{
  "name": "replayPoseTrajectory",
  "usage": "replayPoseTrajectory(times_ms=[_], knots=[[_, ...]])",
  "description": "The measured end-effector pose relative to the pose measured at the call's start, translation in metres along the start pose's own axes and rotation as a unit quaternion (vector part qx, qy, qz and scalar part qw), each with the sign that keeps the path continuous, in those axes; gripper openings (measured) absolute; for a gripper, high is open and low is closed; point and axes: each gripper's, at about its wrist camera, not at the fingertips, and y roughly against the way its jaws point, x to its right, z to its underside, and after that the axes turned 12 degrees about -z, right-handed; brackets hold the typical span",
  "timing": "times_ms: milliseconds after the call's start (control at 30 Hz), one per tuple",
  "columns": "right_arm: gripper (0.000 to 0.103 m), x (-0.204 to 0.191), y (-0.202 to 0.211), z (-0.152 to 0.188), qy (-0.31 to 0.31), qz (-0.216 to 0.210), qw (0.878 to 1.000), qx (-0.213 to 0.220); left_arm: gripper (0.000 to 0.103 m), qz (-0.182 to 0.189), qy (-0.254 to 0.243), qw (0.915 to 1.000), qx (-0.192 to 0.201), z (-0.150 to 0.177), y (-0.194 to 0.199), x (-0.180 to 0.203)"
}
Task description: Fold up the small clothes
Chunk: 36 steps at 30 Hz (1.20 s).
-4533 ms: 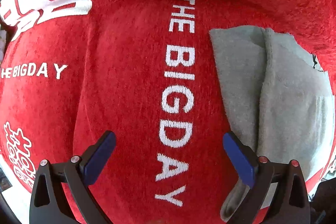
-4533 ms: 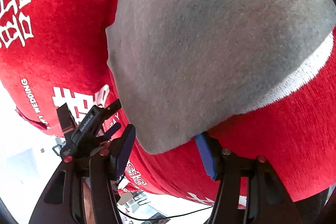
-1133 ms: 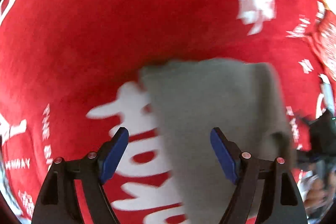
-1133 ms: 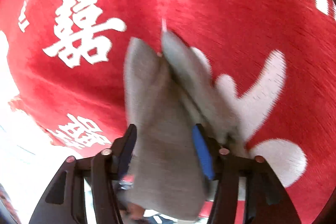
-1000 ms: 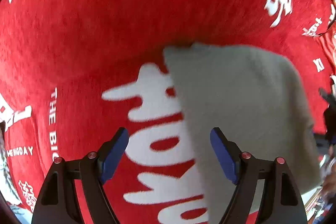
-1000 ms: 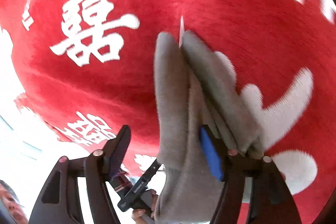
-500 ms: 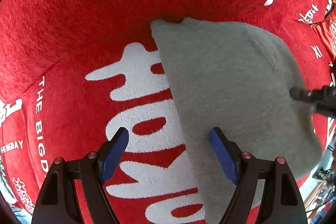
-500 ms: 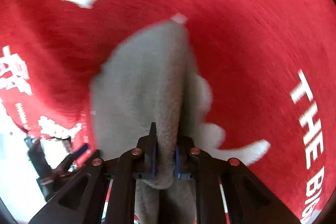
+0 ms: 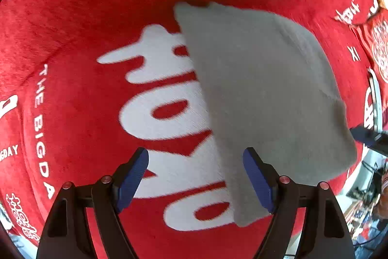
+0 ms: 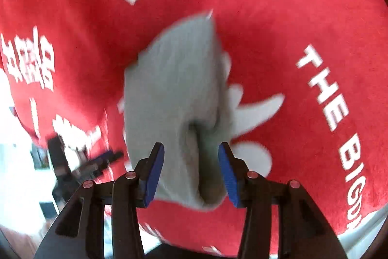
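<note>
A small grey garment (image 9: pixel 262 89) lies folded on the red cloth (image 9: pixel 97 4) with white lettering. My left gripper (image 9: pixel 196 176) points straight down above the garment's left edge, open, with nothing pinched; that edge runs under its right finger. In the right wrist view the same grey garment (image 10: pixel 174 89) shows a loose fold between the blue pads of my right gripper (image 10: pixel 191 171). Its jaws are opening and the pads no longer press the fold. The right gripper's dark tip (image 9: pixel 371 140) shows at the right rim of the left wrist view.
The red cloth (image 10: pixel 303 16) covers the whole work surface, with white characters and "THE BIG DAY" woven in. Its edge drops off at the lower left of the right wrist view, where my left gripper's dark, blurred body (image 10: pixel 80 166) shows against a bright room.
Half a second ago my right gripper was shut on the grey fold; now its jaws stand apart and it has lifted. The garment has settled flatter. The left gripper drifted slightly.
</note>
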Motion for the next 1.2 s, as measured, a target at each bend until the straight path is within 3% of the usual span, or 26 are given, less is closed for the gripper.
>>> replayPoseTrajectory(times_ms=[33, 67, 200, 300, 333, 467, 700, 833, 1033, 1100, 1200], knots=[[0.014, 0.002, -0.009, 0.005, 0.006, 0.022, 0.999, -0.023, 0.081, -0.001, -0.004, 1.0000, -0.005, 0.002, -0.002, 0.005], [0.006, 0.002, -0.018, 0.008, 0.010, 0.037, 0.998, -0.040, 0.081, 0.000, -0.008, 0.9999, -0.007, 0.006, -0.005, 0.010], [0.006, -0.004, -0.014, 0.017, 0.036, 0.054, 0.997, -0.033, 0.081, -0.009, -0.020, 0.9997, -0.012, 0.026, -0.013, 0.021], [0.006, 0.021, -0.020, 0.022, 0.030, 0.097, 0.994, -0.049, 0.082, -0.003, -0.018, 0.9997, -0.018, 0.039, -0.025, 0.021], [0.006, 0.031, -0.023, 0.025, 0.023, 0.096, 0.994, -0.052, 0.087, 0.000, -0.014, 0.9997, -0.020, 0.041, -0.027, 0.020], [0.008, 0.040, -0.028, 0.023, 0.005, 0.084, 0.996, -0.035, 0.089, 0.002, 0.003, 0.9998, -0.021, 0.043, -0.027, 0.016], [0.017, 0.034, -0.009, 0.036, -0.033, 0.121, 0.992, -0.013, 0.089, -0.005, -0.011, 0.9998, -0.015, 0.049, -0.014, 0.014], [0.022, 0.030, 0.007, 0.054, -0.067, 0.163, 0.984, -0.002, 0.089, -0.008, -0.018, 0.9998, -0.009, 0.057, -0.005, 0.008], [0.022, 0.014, 0.026, 0.079, -0.089, 0.159, 0.983, 0.025, 0.089, -0.009, -0.026, 0.9996, -0.004, 0.063, 0.007, -0.001], [0.026, 0.006, 0.027, 0.083, -0.088, 0.152, 0.984, 0.030, 0.089, -0.008, -0.027, 0.9996, -0.003, 0.063, 0.011, -0.004], [0.041, -0.010, 0.023, 0.089, -0.081, 0.141, 0.986, 0.040, 0.089, -0.013, -0.035, 0.9993, -0.002, 0.066, 0.016, -0.009]])
